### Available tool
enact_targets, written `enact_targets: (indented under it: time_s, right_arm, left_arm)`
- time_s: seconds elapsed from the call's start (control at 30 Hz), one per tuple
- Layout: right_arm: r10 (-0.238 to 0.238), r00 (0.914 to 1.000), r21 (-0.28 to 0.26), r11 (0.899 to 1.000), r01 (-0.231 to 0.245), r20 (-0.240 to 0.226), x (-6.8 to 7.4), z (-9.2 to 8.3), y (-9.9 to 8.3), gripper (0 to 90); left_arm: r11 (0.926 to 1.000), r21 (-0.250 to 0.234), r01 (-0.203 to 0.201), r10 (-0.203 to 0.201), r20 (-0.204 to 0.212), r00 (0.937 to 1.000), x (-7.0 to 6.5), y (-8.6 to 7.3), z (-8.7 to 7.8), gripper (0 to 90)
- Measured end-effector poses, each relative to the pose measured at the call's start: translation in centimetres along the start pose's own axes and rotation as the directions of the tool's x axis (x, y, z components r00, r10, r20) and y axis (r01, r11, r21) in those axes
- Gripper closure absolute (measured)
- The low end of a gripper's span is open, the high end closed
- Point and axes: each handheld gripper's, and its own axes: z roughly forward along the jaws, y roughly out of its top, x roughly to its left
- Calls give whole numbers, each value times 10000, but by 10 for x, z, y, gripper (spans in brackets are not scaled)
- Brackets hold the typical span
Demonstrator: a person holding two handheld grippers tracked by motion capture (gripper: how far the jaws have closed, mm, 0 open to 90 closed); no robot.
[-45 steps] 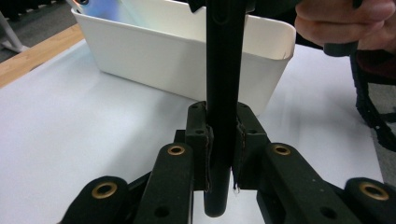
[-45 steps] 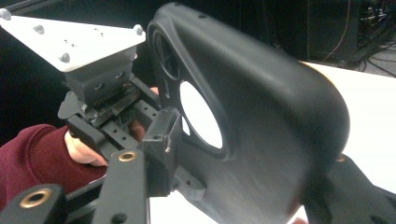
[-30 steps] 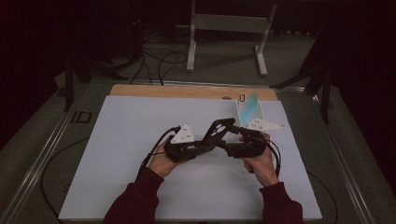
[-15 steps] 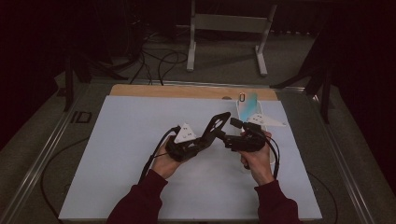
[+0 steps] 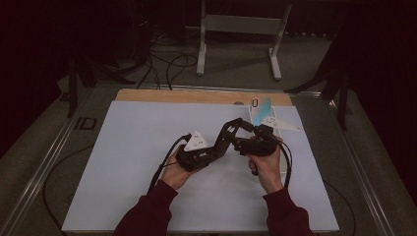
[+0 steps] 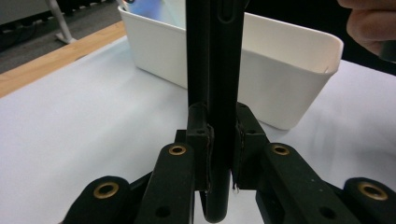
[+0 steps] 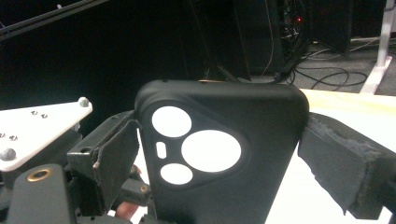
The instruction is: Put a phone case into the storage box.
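A black phone case [image 7: 219,149] with round camera cutouts is held above the white mat [image 5: 123,162]. My left gripper [image 6: 220,154] is shut on its lower edge, and the case [image 6: 215,56] rises edge-on between the pads. My right gripper [image 7: 224,158] faces the back of the case. Its jaws have just been opening and stand on either side of the case, with the right pad [image 7: 336,158] clear of it. In the high view the left gripper [image 5: 219,145] and right gripper [image 5: 241,137] meet at the case [image 5: 228,132], mid-mat.
A white oblong bin [image 6: 280,79] stands on the mat just behind the grippers; in the high view the bin [image 5: 275,123] sits at the right, with something pale blue at its far end. A wooden strip [image 5: 196,96] edges the mat's far side.
The right hand has drawn slightly back toward the person, and the case now stands more upright between the two grippers. The left hand has stayed put.
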Motion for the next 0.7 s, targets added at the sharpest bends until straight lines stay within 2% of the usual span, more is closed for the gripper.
enact_targets:
  time_s: [0.37, 0.47, 0.7]
  right_arm:
    - [-119, 9999, -270, 9996, 120, 45, 2, 3, 0, 109]
    - [-251, 9996, -325, 9991, 255, 133, 4, 4, 0, 108]
    - [-327, 9991, -328, 9989, 335, 258, 6, 3, 0, 129]
  left_arm:
    - [9996, -242, 127, -110, 698, 9975, -4, 1, 1, 808]
    - [9997, -237, -16, 34, 756, 9971, -6, 1, 1, 808]
    - [9998, -209, -26, 40, 693, 9976, -5, 1, 1, 807]
